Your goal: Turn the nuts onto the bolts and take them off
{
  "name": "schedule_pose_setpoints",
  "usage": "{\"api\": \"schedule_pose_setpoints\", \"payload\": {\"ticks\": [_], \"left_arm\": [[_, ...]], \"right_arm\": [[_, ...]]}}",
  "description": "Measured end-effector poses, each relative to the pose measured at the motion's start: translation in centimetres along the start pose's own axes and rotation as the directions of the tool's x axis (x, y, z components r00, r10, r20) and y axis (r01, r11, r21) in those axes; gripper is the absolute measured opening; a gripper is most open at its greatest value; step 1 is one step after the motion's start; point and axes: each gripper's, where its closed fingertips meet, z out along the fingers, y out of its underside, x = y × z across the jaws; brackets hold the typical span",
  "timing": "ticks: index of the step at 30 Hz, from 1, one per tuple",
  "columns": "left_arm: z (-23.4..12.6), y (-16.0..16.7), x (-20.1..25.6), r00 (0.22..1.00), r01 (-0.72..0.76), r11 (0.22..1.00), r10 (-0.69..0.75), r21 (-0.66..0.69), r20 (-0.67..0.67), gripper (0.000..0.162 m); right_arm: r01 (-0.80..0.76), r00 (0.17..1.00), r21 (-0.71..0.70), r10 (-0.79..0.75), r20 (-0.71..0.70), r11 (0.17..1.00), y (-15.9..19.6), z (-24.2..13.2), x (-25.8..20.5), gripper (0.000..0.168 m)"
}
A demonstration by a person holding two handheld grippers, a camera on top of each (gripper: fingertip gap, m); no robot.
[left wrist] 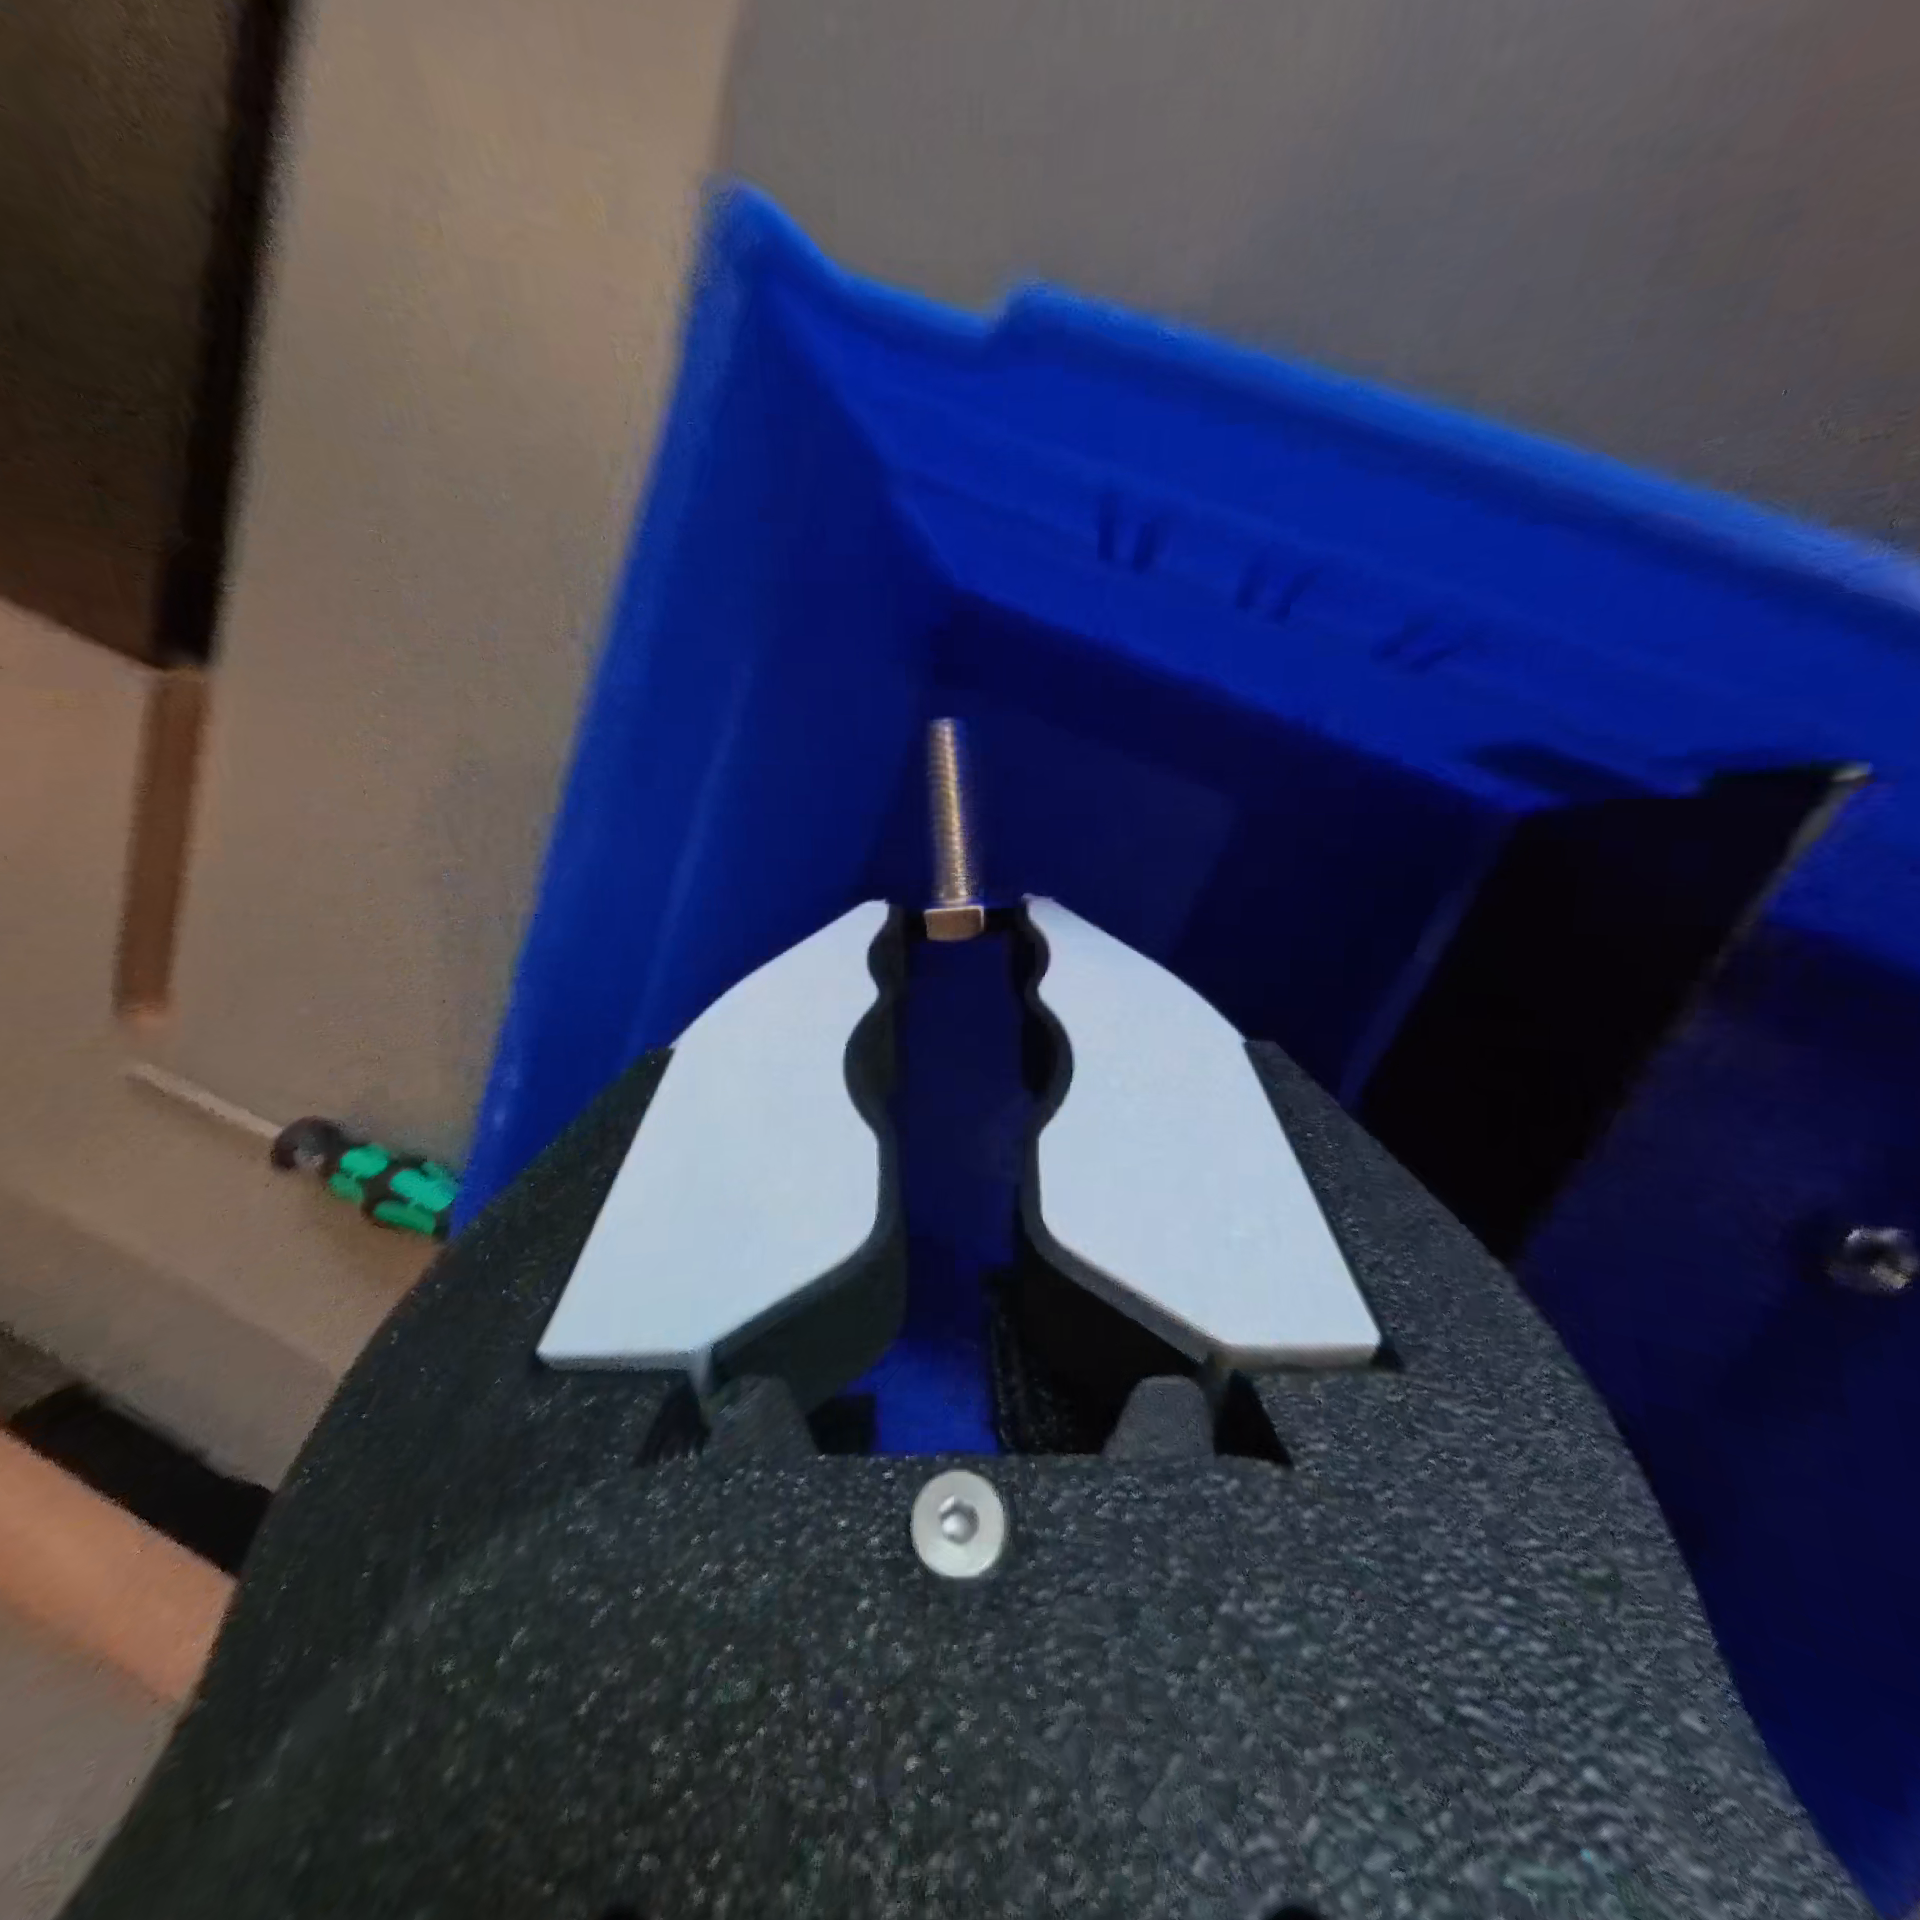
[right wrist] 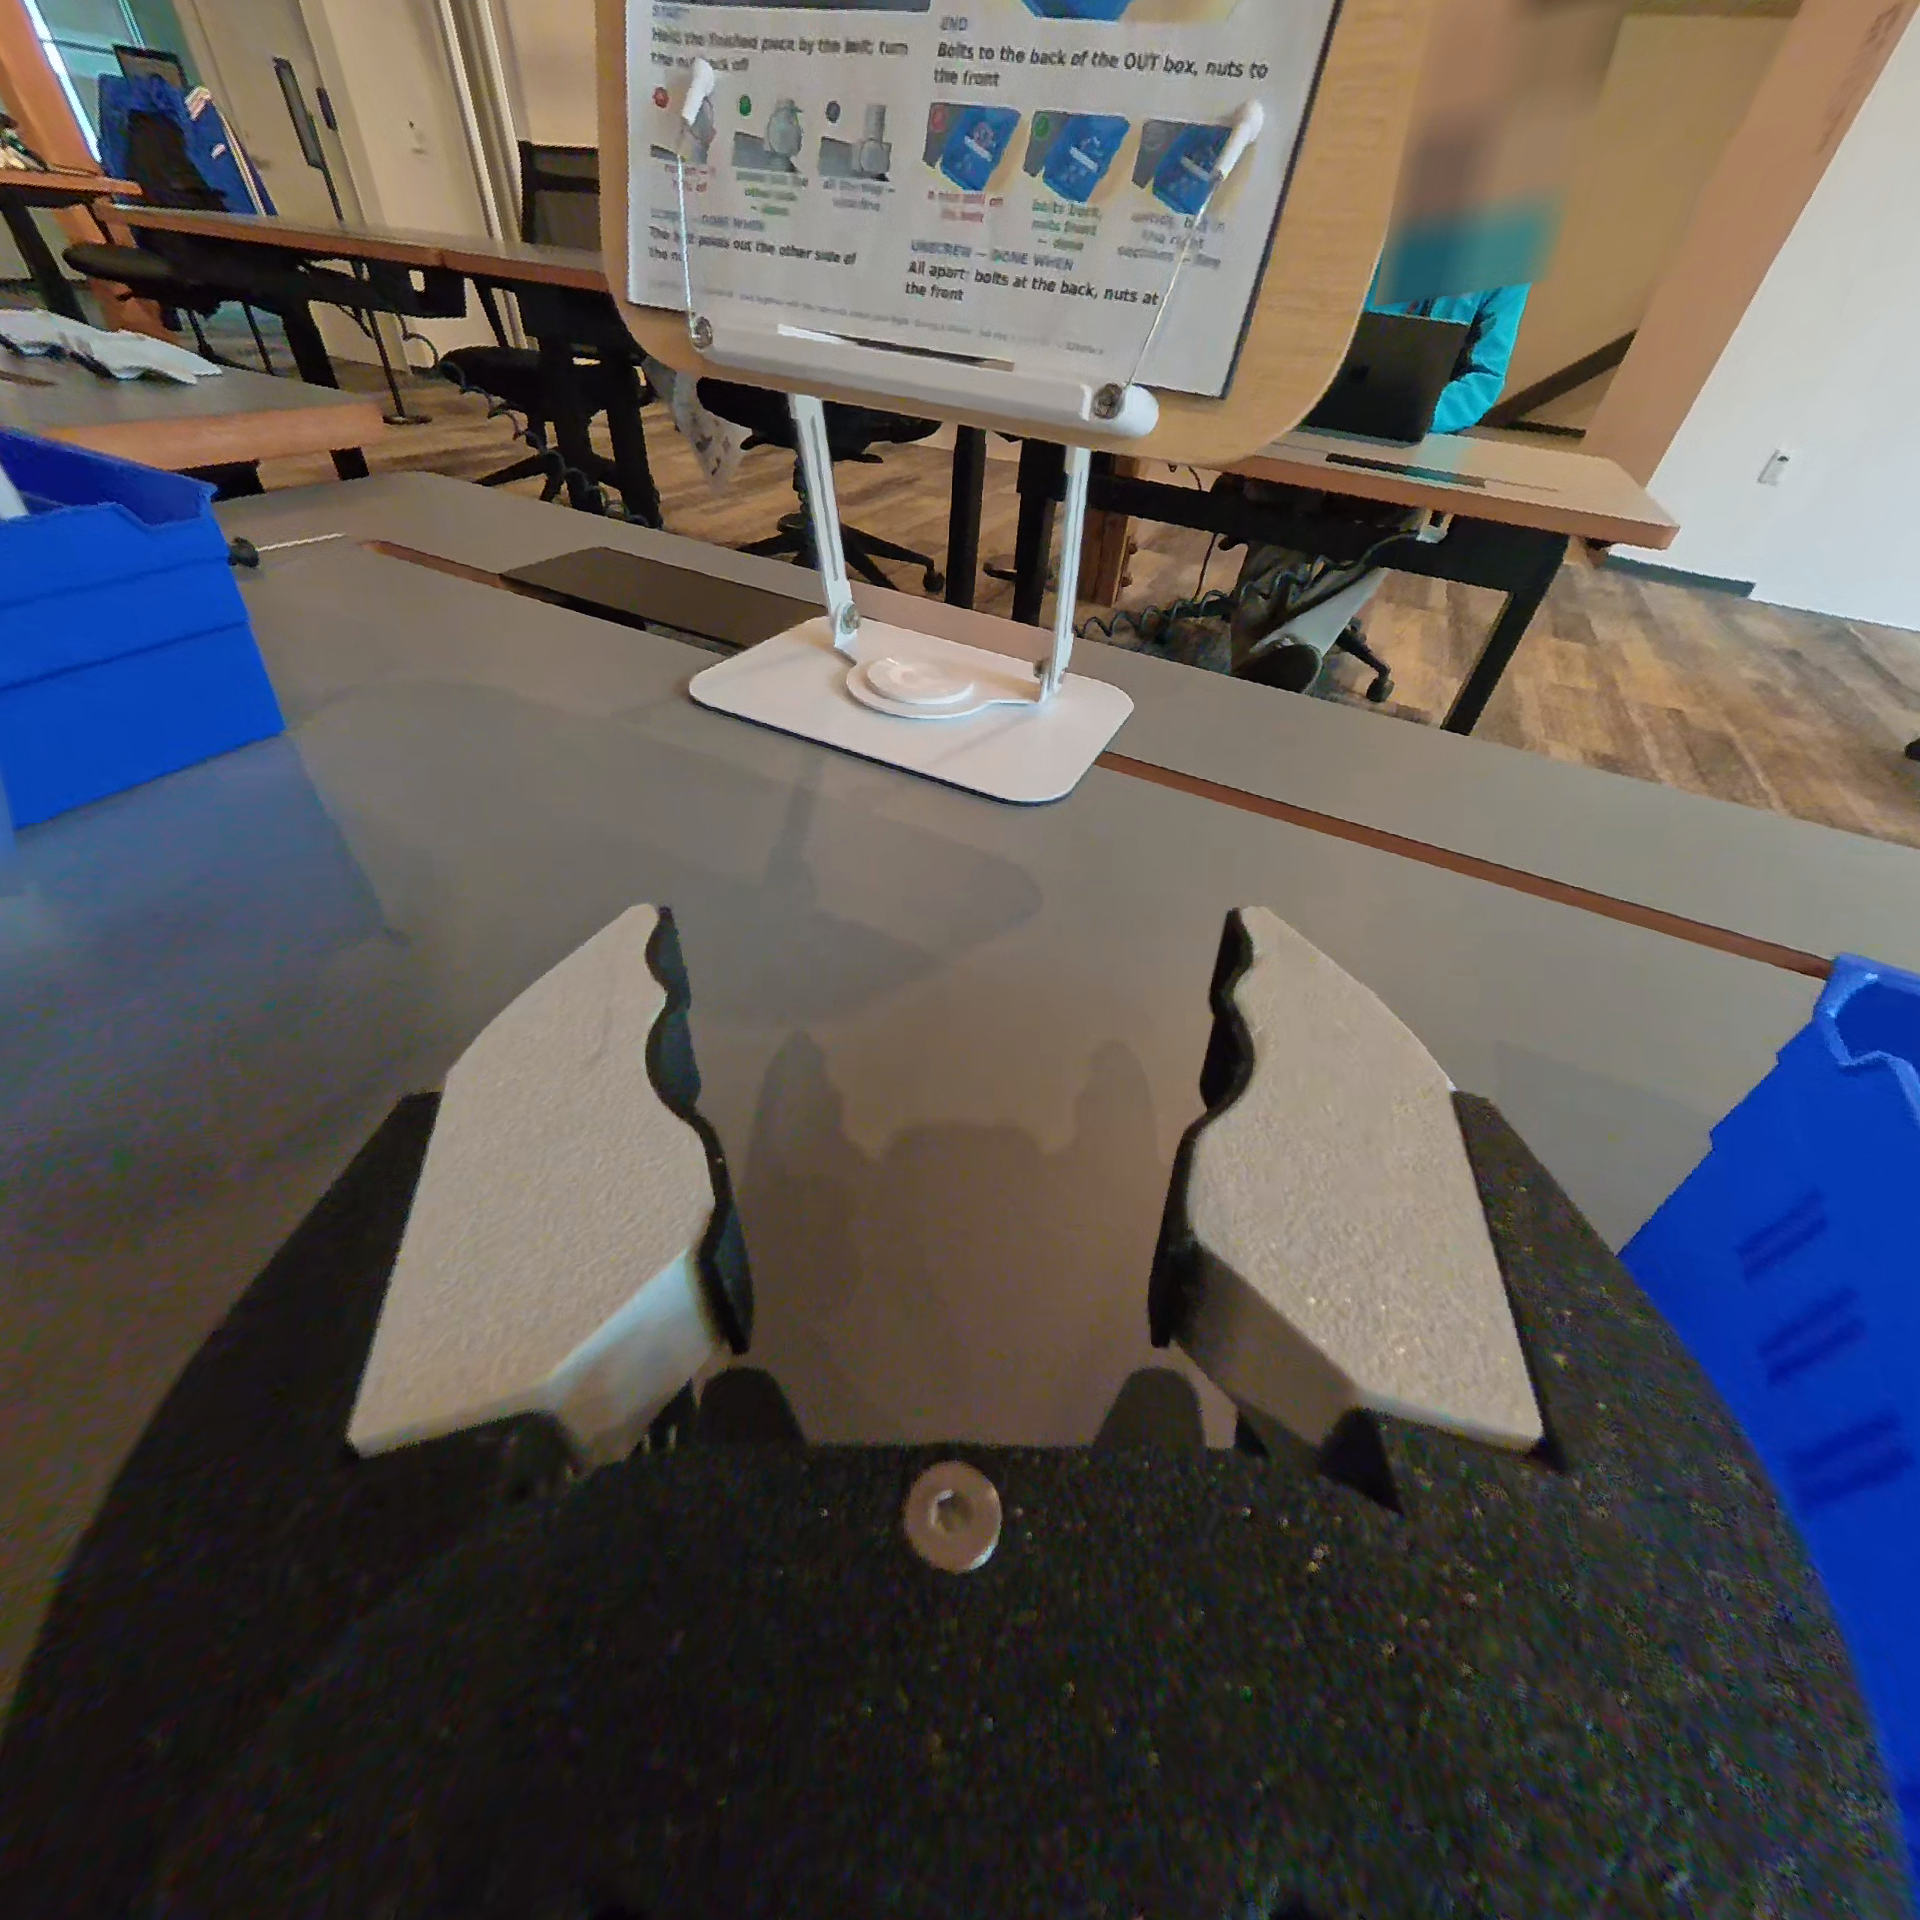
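In the left wrist view my left gripper (left wrist: 957,914) is shut on the hex head of a silver bolt (left wrist: 953,821). The threaded shank points straight away from me, over the inside of a blue bin (left wrist: 1299,540). A black divider (left wrist: 1621,987) splits the bin, and a nut (left wrist: 1875,1259) lies in the section right of it. In the right wrist view my right gripper (right wrist: 948,925) is open and empty, low over the grey table (right wrist: 416,831).
A white stand (right wrist: 914,707) holds an instruction sheet (right wrist: 935,177) at the table's far side. A blue bin (right wrist: 114,634) sits at left, another (right wrist: 1829,1299) at right. A green-handled screwdriver (left wrist: 353,1169) lies left of the bin. A person sits at a far desk. The tips of one gripper are about 45 cm away from the tips of the other.
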Motion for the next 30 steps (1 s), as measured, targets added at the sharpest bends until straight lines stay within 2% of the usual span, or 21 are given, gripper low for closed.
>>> {"api": "schedule_pose_setpoints", "payload": {"ticks": [2, 4, 8, 12, 15, 19, 24, 30], "left_arm": [[-2.6, -1.6, -0.3, 0.994, 0.060, 0.987, -0.072, 0.146, 0.079, 0.020], [-5.5, -4.3, 0.6, 0.982, 0.091, 0.939, -0.139, 0.333, 0.125, 0.020], [-10.6, -10.7, 5.1, 0.969, 0.086, 0.767, -0.214, 0.636, 0.127, 0.020], [-12.4, -16.3, 10.8, 0.975, 0.104, 0.578, -0.221, 0.810, 0.033, 0.019], [-12.1, -20.1, 14.7, 0.978, 0.137, 0.438, -0.203, 0.888, -0.051, 0.019], [-10.3, -24.2, 19.2, 0.975, 0.200, 0.294, -0.153, 0.935, -0.161, 0.019], [-6.3, -26.6, 23.0, 0.966, 0.254, 0.251, -0.020, 0.934, -0.258, 0.019], [-4.4, -26.8, 24.4, 0.959, 0.262, 0.262, 0.038, 0.929, -0.281, 0.019]], "right_arm": [[0.004, 1.000, -0.002, -0.004, 0.014, 1.000, -0.1, 0.0, -0.3, 0.094], [0.008, 0.999, 0.002, -0.008, 0.034, 1.000, -0.2, 0.0, -0.7, 0.092], [0.010, 0.994, 0.011, -0.011, 0.109, 1.000, -0.5, 0.0, -2.0, 0.089], [-0.026, 0.961, 0.056, 0.009, 0.277, 0.998, -1.5, -0.4, -4.7, 0.081], [-0.111, 0.898, 0.125, 0.045, 0.438, 0.986, -3.2, -1.6, -6.9, 0.076], [-0.275, 0.763, 0.203, 0.085, 0.641, 0.940, -6.0, -4.1, -9.0, 0.067], [-0.399, 0.607, 0.188, 0.105, 0.788, 0.897, -7.4, -6.3, -10.4, 0.048], [-0.302, 0.589, 0.134, 0.074, 0.805, 0.944, -5.9, -5.8, -12.3, 0.032]]}}
